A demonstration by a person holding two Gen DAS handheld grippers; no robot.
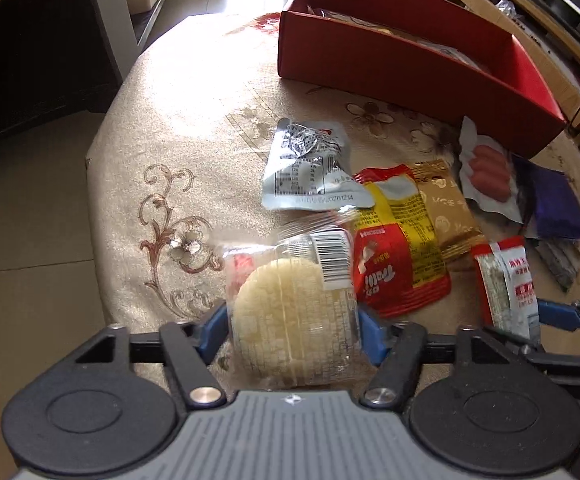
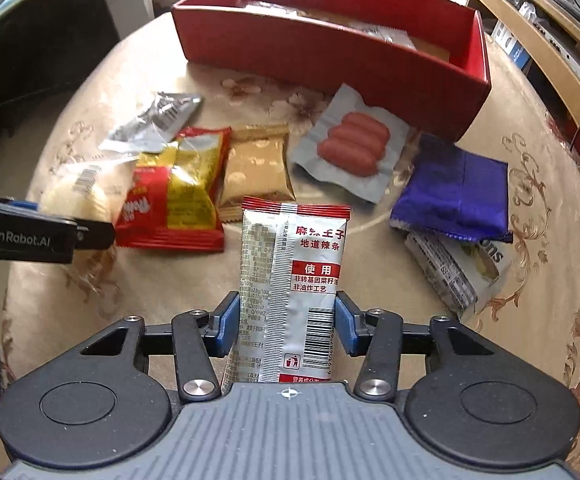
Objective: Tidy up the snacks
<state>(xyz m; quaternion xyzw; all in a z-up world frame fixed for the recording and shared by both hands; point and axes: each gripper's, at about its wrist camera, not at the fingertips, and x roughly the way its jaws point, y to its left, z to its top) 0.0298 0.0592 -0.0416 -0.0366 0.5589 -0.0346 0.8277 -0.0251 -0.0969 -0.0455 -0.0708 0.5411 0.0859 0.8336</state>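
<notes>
My left gripper [image 1: 292, 330] is shut on a clear pack of pale rice crackers [image 1: 285, 320] at the table's near left. My right gripper [image 2: 285, 322] is shut on a silver and red spicy strip packet [image 2: 290, 280], which stands up between the blue pads. The red box [image 2: 330, 60] stands at the back with several packets inside. On the cloth lie a grey foil packet [image 1: 310, 168], a red and yellow packet [image 2: 173, 200], a tan packet [image 2: 255, 168], a sausage pack [image 2: 352, 142] and a purple packet [image 2: 454, 192].
A white and grey packet [image 2: 458, 268] lies under the purple one. The round table [image 1: 169, 120] has a beige flowered cloth. Dark furniture [image 1: 29, 60] stands to the left and wooden shelves [image 2: 538, 40] to the right.
</notes>
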